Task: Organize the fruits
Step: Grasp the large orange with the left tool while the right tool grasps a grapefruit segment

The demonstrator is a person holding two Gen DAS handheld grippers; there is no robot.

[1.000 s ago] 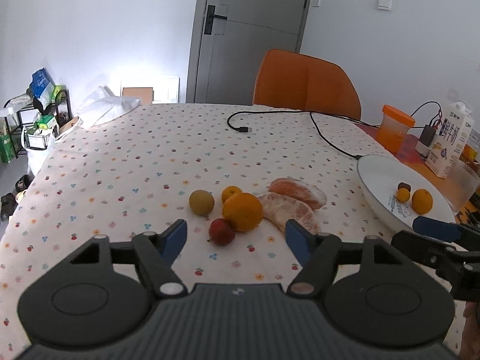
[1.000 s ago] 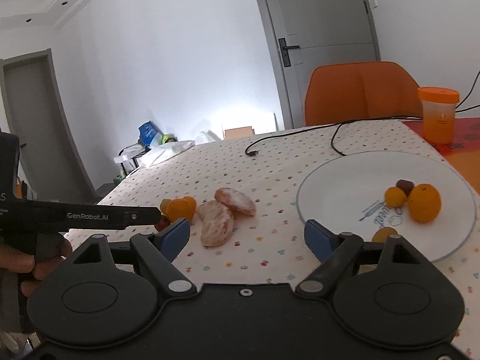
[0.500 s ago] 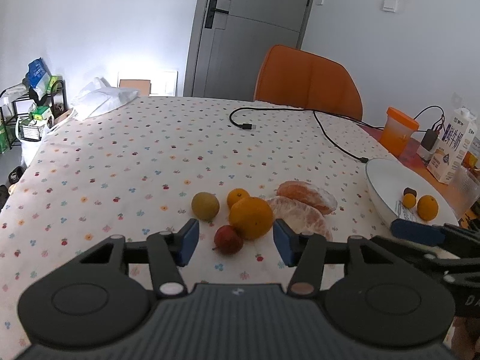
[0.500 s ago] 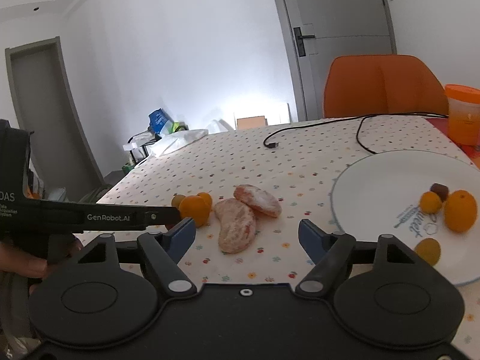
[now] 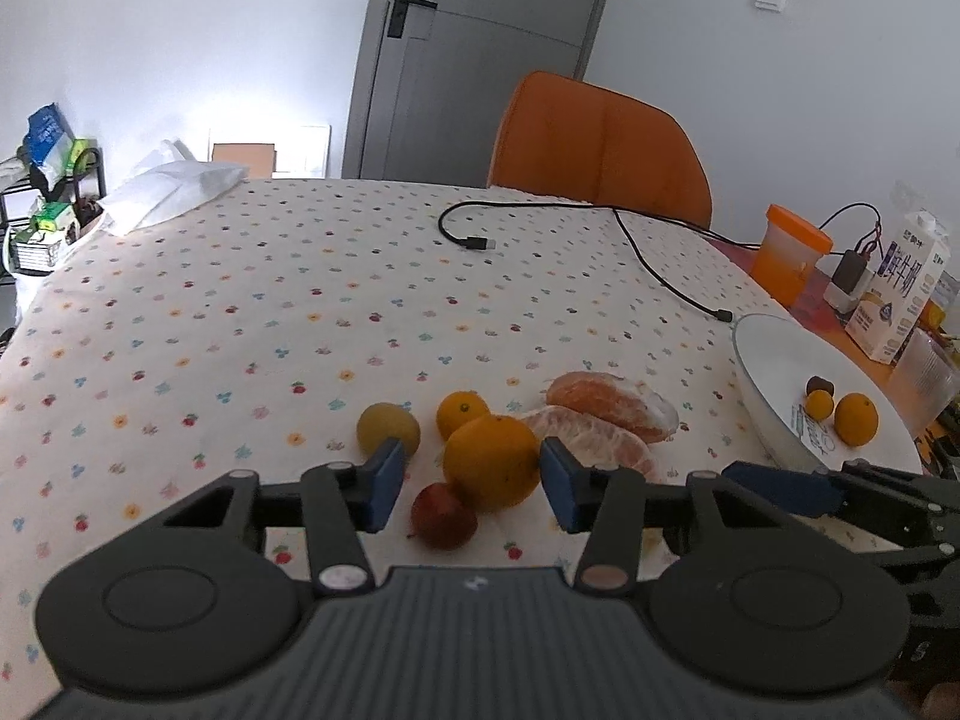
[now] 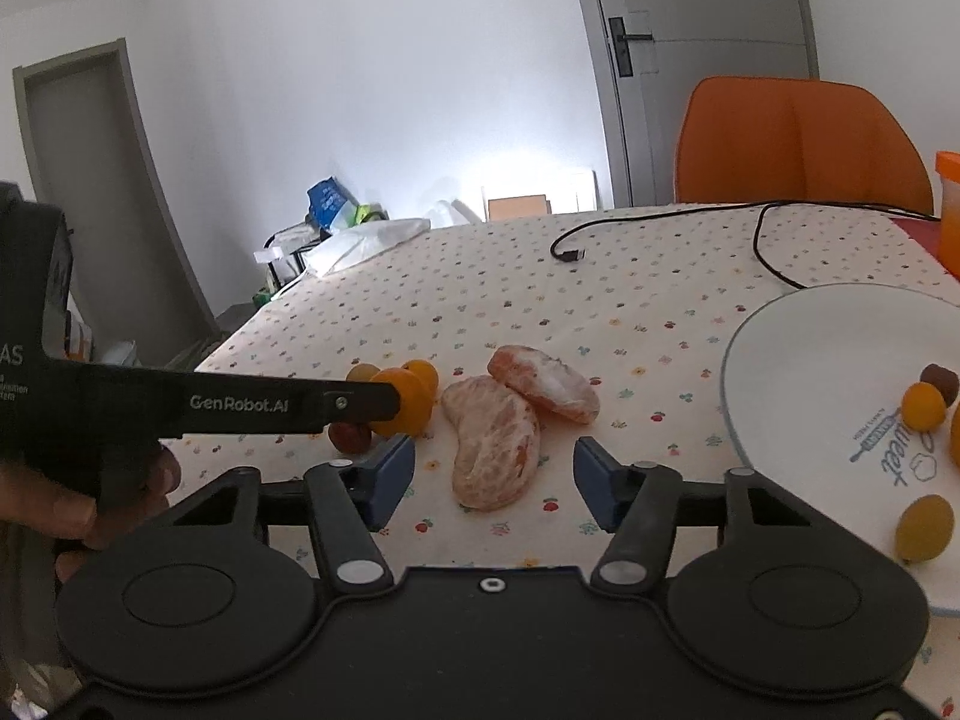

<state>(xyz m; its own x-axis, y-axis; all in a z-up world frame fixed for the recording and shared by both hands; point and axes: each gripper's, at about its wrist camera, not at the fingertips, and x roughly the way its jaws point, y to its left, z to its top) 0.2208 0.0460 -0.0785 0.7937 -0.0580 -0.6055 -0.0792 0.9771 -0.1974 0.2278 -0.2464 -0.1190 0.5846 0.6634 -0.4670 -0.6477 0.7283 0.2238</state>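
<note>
While the left gripper (image 5: 468, 483) has been narrowing around the big orange (image 5: 492, 461), its pads aren't touching yet, so nothing's grabbed. Over on the right wrist view, the right gripper (image 6: 493, 483) is also closing, unclenched, around a peeled segment (image 6: 493, 450). Plate (image 6: 810, 372) holds a few fruits; most sit on the tablecloth (image 5: 270, 300).

2 peeled citrus halves (image 5: 591, 438), 4 whole fruits (image 5: 491, 461) on the cloth, 4 more on 1 plate (image 6: 804, 360).

Both wrist views low, close over table (image 5: 252, 300), facing door; share peeled orange halves (image 6: 498, 438).
</note>
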